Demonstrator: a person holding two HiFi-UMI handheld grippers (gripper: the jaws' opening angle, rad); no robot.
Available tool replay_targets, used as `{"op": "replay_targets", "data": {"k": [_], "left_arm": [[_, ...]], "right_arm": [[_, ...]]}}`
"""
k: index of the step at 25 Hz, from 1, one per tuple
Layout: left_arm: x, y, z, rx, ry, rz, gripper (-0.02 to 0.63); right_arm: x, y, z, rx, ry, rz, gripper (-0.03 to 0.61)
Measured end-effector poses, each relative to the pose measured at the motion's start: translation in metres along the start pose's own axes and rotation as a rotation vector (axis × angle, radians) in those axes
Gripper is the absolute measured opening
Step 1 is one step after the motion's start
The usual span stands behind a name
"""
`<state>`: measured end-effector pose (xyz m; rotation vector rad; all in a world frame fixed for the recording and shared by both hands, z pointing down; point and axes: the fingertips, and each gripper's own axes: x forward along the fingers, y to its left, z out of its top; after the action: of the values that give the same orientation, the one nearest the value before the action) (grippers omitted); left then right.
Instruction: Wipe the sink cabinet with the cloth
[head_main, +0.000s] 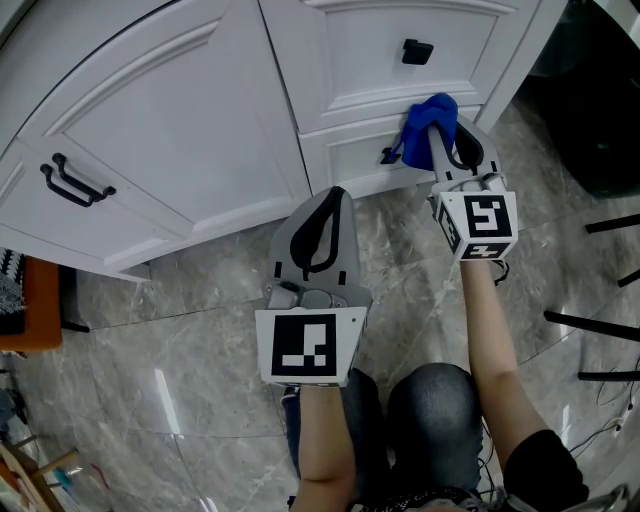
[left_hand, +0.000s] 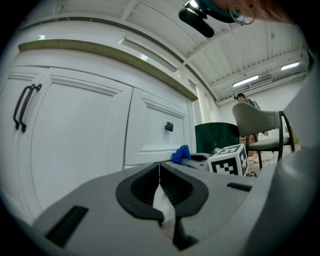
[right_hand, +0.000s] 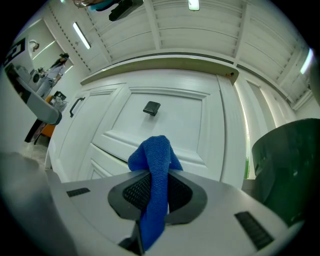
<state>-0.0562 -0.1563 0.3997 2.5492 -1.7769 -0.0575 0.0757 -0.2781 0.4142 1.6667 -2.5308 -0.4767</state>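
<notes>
The white sink cabinet (head_main: 200, 120) fills the upper part of the head view, with a curved door and two drawers. My right gripper (head_main: 440, 125) is shut on a blue cloth (head_main: 422, 128), whose bunched end lies against the lower drawer front (head_main: 350, 160) near its black knob. In the right gripper view the blue cloth (right_hand: 155, 185) hangs between the jaws, below the upper drawer knob (right_hand: 151, 108). My left gripper (head_main: 328, 198) is shut with nothing in it, hovering over the floor just short of the cabinet base. In the left gripper view its jaws meet at the tips (left_hand: 159, 167).
A black bar handle (head_main: 72, 182) sits on the curved door. Grey marble floor (head_main: 200, 330) lies below. An orange object (head_main: 35, 300) stands at the left, a dark green bin (right_hand: 287, 170) at the cabinet's right, and black stand legs (head_main: 600, 300) at the far right. The person's knees (head_main: 420, 400) are below.
</notes>
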Motion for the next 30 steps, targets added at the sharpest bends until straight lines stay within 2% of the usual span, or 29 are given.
{"op": "replay_targets", "data": {"k": [30], "left_arm": [[0.0, 0.001, 0.002, -0.004, -0.007, -0.004, 0.006]], "right_arm": [[-0.011, -0.073, -0.027, -0.022, 0.072, -0.189, 0.06]]}}
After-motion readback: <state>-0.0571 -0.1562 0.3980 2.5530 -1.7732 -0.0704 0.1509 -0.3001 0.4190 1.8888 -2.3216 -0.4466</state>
